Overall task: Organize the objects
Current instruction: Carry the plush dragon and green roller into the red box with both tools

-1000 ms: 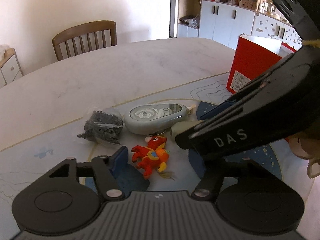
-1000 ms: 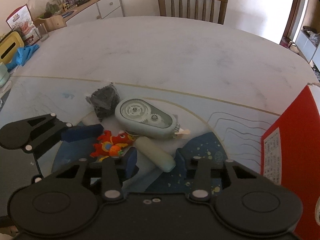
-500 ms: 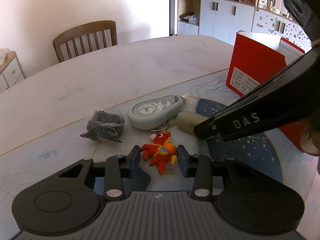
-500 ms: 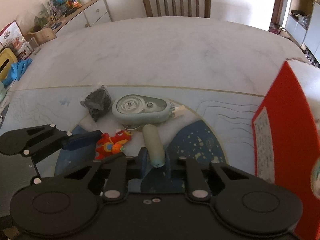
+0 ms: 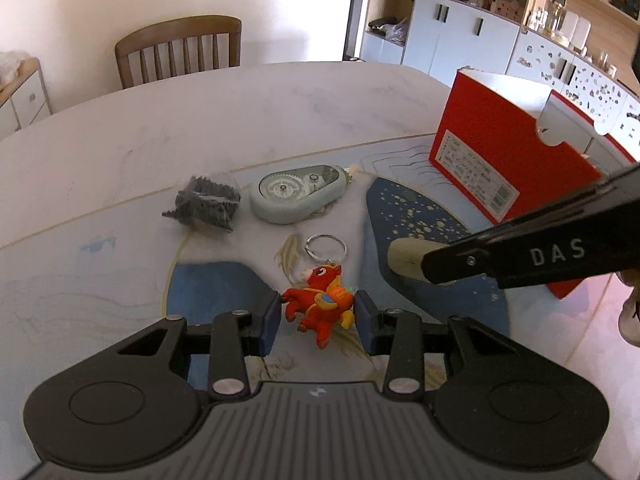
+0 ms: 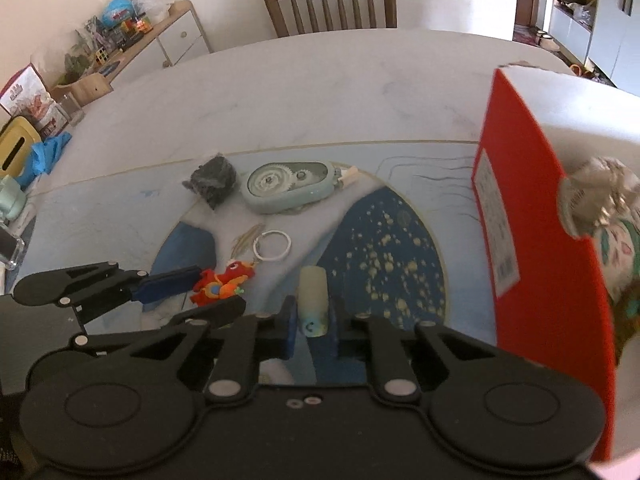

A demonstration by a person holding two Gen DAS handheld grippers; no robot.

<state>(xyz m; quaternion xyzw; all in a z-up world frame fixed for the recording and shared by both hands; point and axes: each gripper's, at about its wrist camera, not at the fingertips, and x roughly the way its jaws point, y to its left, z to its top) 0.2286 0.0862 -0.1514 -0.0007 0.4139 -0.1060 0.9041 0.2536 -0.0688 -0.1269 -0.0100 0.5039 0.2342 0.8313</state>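
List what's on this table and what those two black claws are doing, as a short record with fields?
left gripper: shut on red keychain toy
right gripper: shut on pale tube
key ring: attached to toy, lying on mat
tape dispenser: flat on mat, untouched
dark bag: beside dispenser
red box: open, on the right, a patterned pouch inside
table: white, chair behind

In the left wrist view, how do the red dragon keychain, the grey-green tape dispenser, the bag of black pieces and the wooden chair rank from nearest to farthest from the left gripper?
1. Red dragon keychain: between the jaws of the left gripper.
2. Grey-green tape dispenser and bag of black pieces, farther on the table: too close to rank.
3. Wooden chair: beyond the table's far edge.
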